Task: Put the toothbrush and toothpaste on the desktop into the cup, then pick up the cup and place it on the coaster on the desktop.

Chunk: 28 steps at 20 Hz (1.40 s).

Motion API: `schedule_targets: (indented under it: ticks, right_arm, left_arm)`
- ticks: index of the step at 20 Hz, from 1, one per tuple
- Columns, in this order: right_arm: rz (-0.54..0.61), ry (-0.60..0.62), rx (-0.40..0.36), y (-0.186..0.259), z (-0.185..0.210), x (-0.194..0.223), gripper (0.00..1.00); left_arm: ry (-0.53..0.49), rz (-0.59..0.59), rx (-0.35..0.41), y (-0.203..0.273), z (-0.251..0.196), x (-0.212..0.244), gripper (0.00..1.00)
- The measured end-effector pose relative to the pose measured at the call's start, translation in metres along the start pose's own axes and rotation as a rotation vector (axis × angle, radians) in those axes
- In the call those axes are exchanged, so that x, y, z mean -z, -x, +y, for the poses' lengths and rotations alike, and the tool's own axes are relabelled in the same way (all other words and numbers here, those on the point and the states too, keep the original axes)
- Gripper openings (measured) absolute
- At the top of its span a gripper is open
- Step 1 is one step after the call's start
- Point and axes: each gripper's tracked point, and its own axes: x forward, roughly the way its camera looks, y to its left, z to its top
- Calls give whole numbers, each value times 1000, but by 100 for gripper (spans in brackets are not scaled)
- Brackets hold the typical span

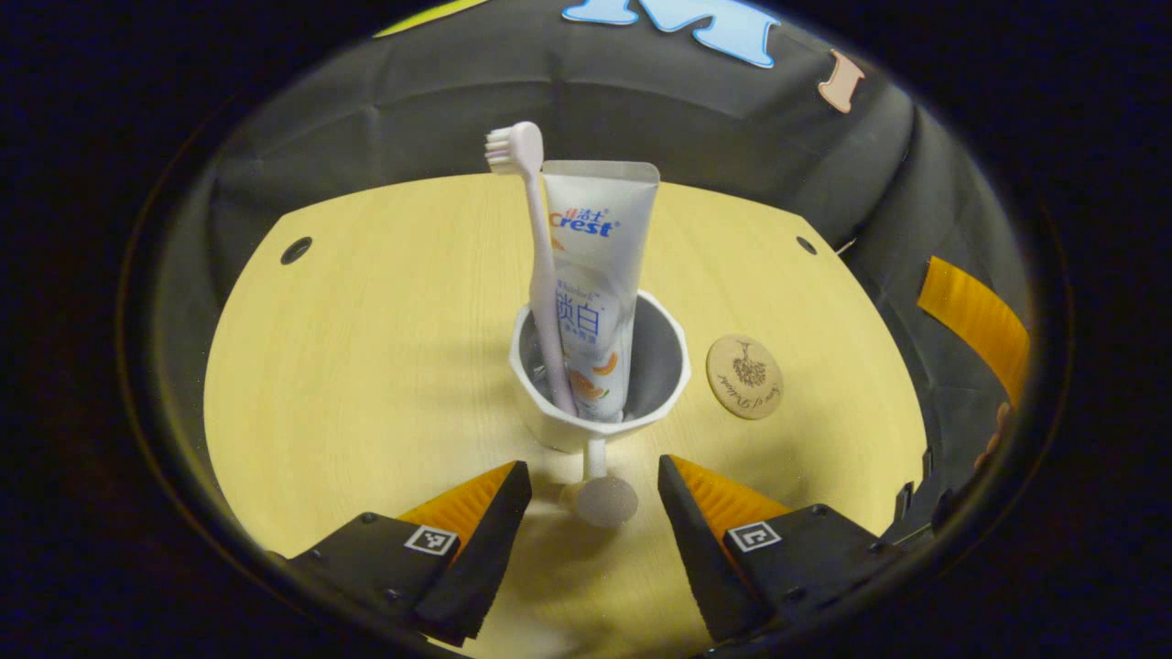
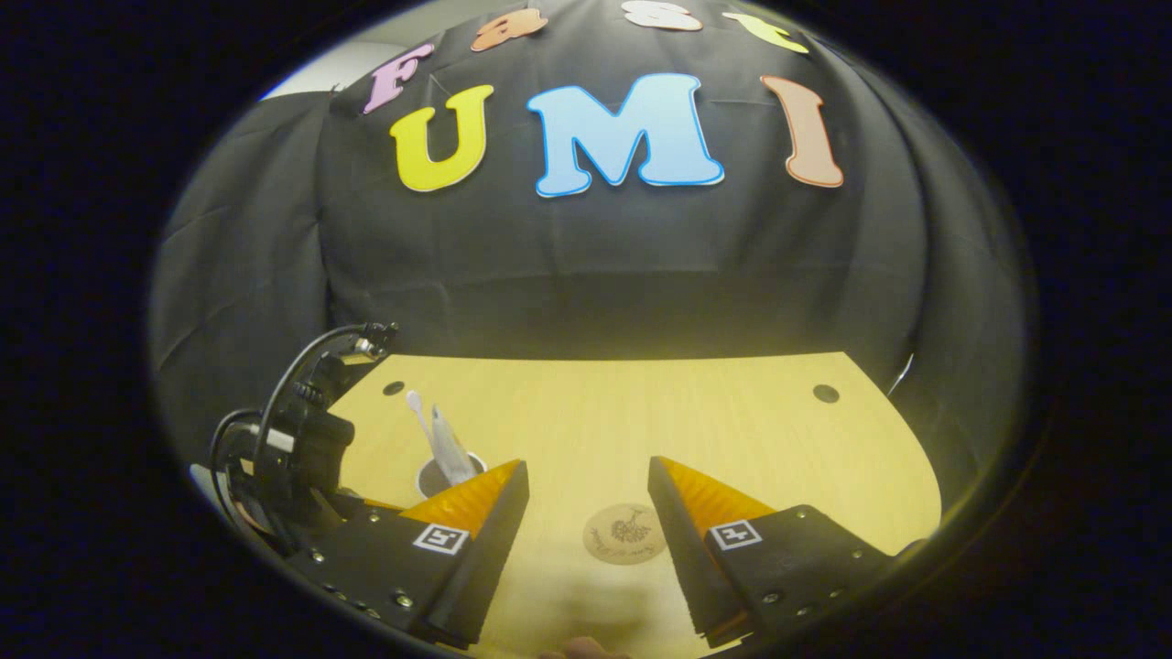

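On desk (image 1: 366, 366), cup (image 1: 600, 384) sits before spread left gripper (image 1: 593, 494).

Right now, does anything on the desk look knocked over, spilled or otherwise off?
Nothing stands out. The cup stands upright on the desktop, with the toothbrush and toothpaste leaning inside it. The coaster lies flat beside it, bare. Both grippers are open and hold nothing.
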Motion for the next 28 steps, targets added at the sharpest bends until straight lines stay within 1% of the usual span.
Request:
schedule_targets:
  ticks: [1,2,3,4,5,6,8,9,10,11,12,13,14,15,16,17,18,19,20,22,23,25,26,28]
  right_arm:
    - [17,-8,0,-2,-4,6,80]
    - [26,-15,-1,-3,-5,8,81]
    - [34,-24,1,-3,-8,11,80]
    - [41,-30,2,-4,-10,13,80]
    - [47,-37,5,-4,-12,14,80]
    - [54,-44,7,-5,-14,16,80]
    - [64,-53,13,-5,-18,19,80]
    - [68,-56,16,-5,-21,20,80]
    - [70,-59,19,-5,-23,21,80]
    - [74,-64,24,-5,-25,22,80]
    - [76,-69,27,-5,-26,23,80]
    - [79,-73,29,-5,-27,24,80]
    - [84,-79,30,-5,-27,26,80]
    - [89,-85,30,-5,-27,28,80]
    - [93,-90,28,-5,-26,30,80]
    - [95,-93,28,-5,-26,31,80]
    - [97,-96,28,-4,-25,32,80]
    - [98,-97,28,-4,-26,33,79]
    - [99,-99,29,-3,-26,34,79]
    - [100,-104,35,-1,-30,35,80]
    - [100,-109,37,-1,-31,36,79]
    - [99,-121,44,0,-35,37,81]
    - [98,-125,50,1,-38,37,81]
    - [95,-135,59,3,-44,36,81]
  left_arm:
    - [-28,13,-19,-2,3,-5,96]
    - [-35,24,-28,-3,4,-7,87]
    - [-41,35,-40,-3,7,-8,88]
    - [-40,45,-46,-5,8,-8,87]
    - [-39,57,-56,-9,10,-6,78]
    - [-34,68,-62,-11,11,-6,75]
    - [-20,82,-65,-18,12,-1,78]
    - [-14,90,-68,-22,11,1,77]
    - [-11,96,-72,-24,11,3,70]
    - [2,100,-69,-25,11,4,71]
    - [7,102,-68,-27,9,6,53]
    - [11,106,-73,-27,8,6,52]
    - [14,110,-79,-28,9,8,58]
    - [0,124,-97,-25,9,10,51]
    - [-14,116,-107,-28,13,9,46]
    - [-31,119,-115,-28,13,9,43]
    - [-53,113,-126,-28,14,9,43]
    - [-69,110,-132,-28,14,8,41]
    - [-86,104,-138,-28,13,9,36]
    - [-93,80,-143,-29,11,7,35]
    - [-98,75,-148,-29,11,7,29]
    - [-104,62,-153,-29,10,5,40]
    - [-105,51,-155,-29,9,3,34]
    - [-126,26,-165,-25,9,-5,34]
